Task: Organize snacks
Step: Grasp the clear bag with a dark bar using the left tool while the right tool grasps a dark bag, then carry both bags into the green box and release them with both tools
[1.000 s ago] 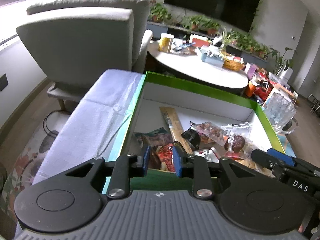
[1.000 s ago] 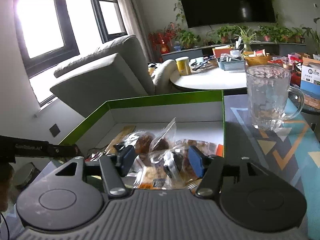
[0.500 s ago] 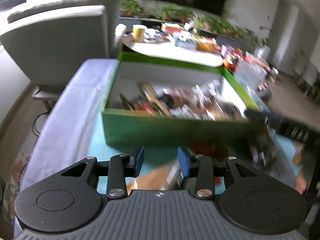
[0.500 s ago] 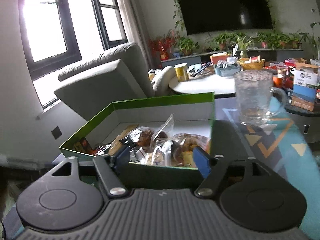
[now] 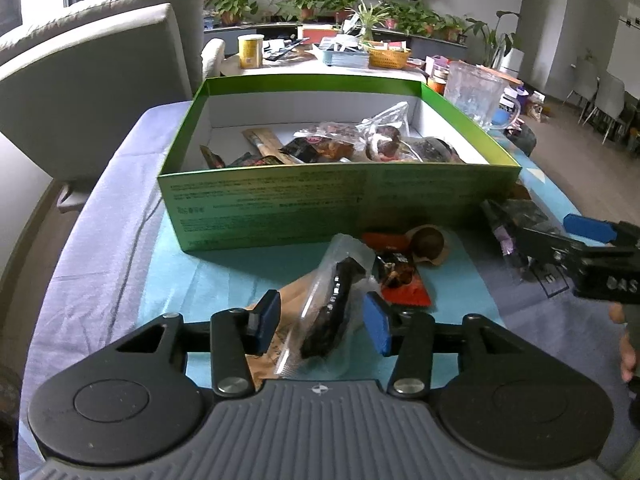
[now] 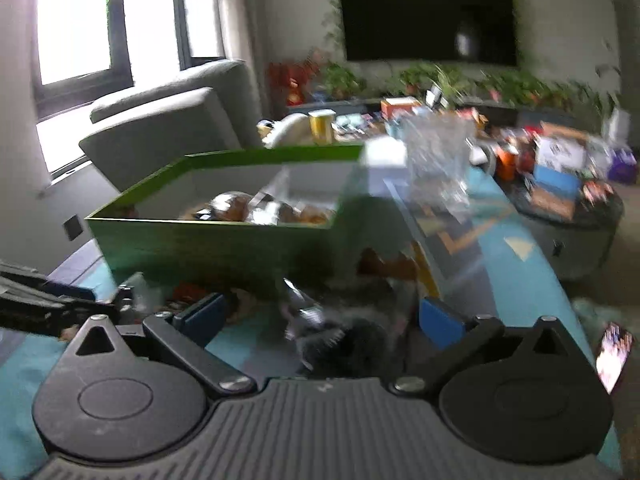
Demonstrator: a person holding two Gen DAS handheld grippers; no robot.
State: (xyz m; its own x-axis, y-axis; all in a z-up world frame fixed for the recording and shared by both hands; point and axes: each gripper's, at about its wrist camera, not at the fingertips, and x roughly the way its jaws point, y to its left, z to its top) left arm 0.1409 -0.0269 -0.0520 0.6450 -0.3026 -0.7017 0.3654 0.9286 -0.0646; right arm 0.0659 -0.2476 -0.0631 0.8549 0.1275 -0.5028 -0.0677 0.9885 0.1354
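Green box [image 5: 280,200] of snacks set on the bench [image 5: 120,264], open-topped, its near wall square to the left wrist view, packets heaped inside toward the right half, bare white floor at the back left corner. Loose snacks on the teal mat in front of that wall: a clear sleeve with a dark bar [image 5: 332,312], a tan paper packet [image 5: 288,304] under it, a red wrapper [image 5: 400,276], a round brown piece [image 5: 428,242], a dark packet [image 5: 516,216] further right near the box's corner.

Left hand-held gripper [image 5: 323,322] low over the mat, jaws opening, released; clear sleeve lying between the blue pads, neither pad pressing it. Open cloth to the left of the box, out to the bench's edge; armchair [image 5: 100,72] close behind that edge.

Right hand-held gripper [image 6: 320,320] in a blurred view, jaws parted around a dark packet [image 6: 344,340] on the mat; cannot tell whether the pads clamp it. Glass mug [image 5: 472,92] just beside the box's right wall, narrowing the room there. Phone [image 6: 614,354] at the far right on the bench. Free strip of mat between box wall and both tools, crowded by the loose packets.
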